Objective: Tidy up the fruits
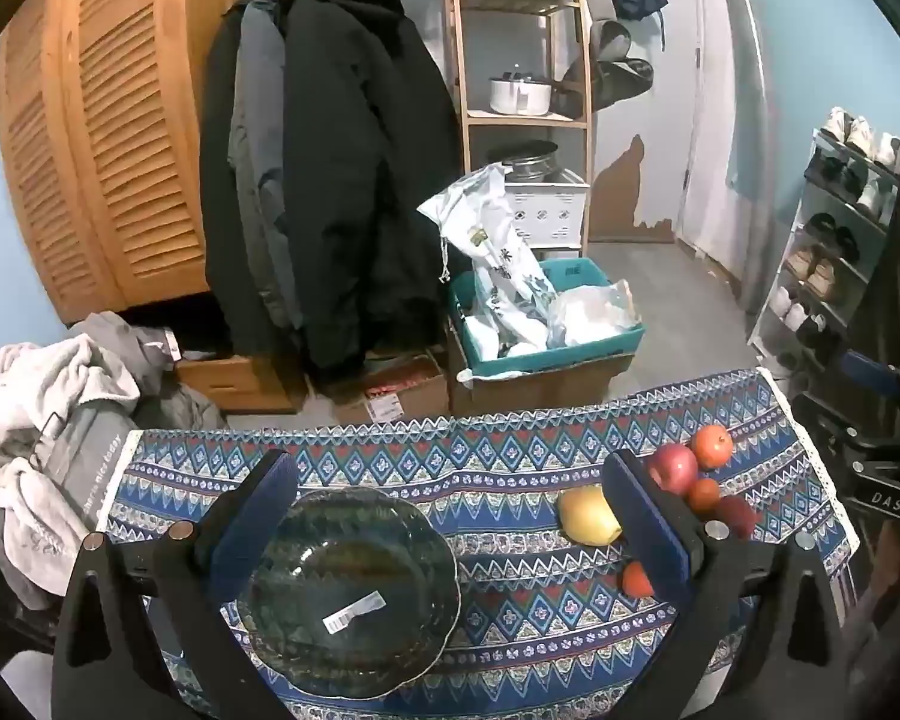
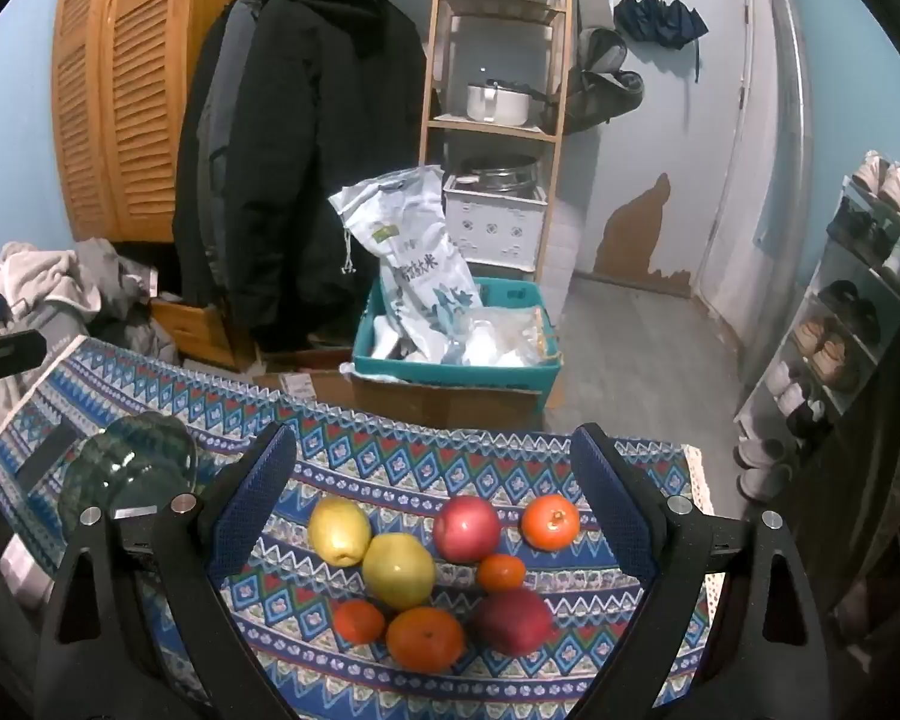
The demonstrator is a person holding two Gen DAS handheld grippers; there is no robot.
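Observation:
A scalloped glass bowl (image 1: 348,591) with a white barcode sticker sits on the patterned blue tablecloth (image 1: 498,468). My left gripper (image 1: 450,516) hovers open over it, fingers apart on either side. Several fruits lie in a cluster below my right gripper (image 2: 432,498), which stands open above them: two yellow apples (image 2: 397,570), two red apples (image 2: 467,528) and several oranges (image 2: 426,636). In the left wrist view a yellow apple (image 1: 588,516), a red apple (image 1: 672,467) and oranges (image 1: 712,445) show near the right finger. The bowl (image 2: 129,468) appears at the left in the right wrist view.
Beyond the table's far edge stand a teal bin (image 2: 456,360) with plastic bags on a cardboard box, hanging dark coats (image 1: 330,180), a wooden shelf (image 1: 522,60) with pots, and a shoe rack (image 2: 858,312) at the right. Crumpled laundry (image 1: 48,432) lies at the left.

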